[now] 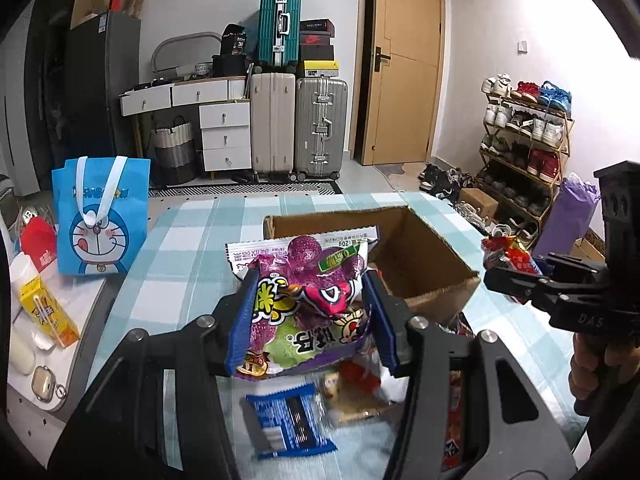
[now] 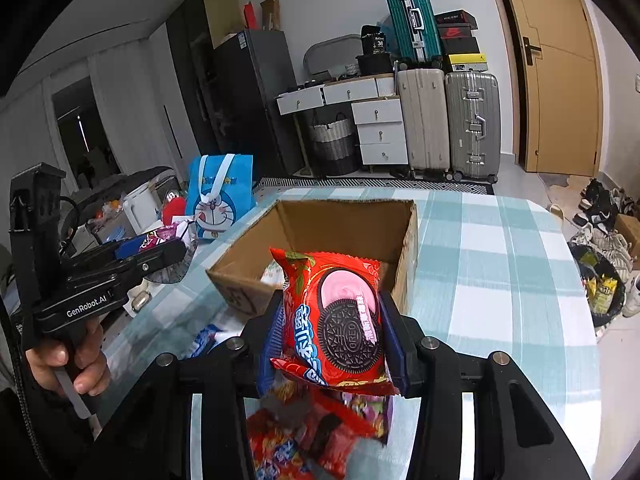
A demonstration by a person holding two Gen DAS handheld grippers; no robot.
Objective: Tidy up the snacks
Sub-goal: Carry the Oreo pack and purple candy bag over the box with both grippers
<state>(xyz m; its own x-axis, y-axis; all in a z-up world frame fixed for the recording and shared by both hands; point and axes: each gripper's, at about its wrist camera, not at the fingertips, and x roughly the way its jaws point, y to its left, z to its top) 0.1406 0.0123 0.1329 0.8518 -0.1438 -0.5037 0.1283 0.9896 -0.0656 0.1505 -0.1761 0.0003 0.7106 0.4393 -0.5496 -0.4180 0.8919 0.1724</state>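
snacks: my left gripper [image 1: 308, 316] clamps purple pack [image 1: 308, 280], right gripper [image 2: 334, 340] clamps Oreo pack [image 2: 336, 316]
done: one pack in box [image 2: 404, 248]
left: pile [image 2: 316, 436] below box

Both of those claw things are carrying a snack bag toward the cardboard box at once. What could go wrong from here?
1. The left gripper pinches the purple candy bag only by its crumpled middle, so it might slip free before reaching the cardboard box.
2. The right gripper carries the red Oreo packet toward the same opening, so the two could bump.
3. Loose snacks still lie on the checked tablecloth beneath; a low pass might sweep them off.
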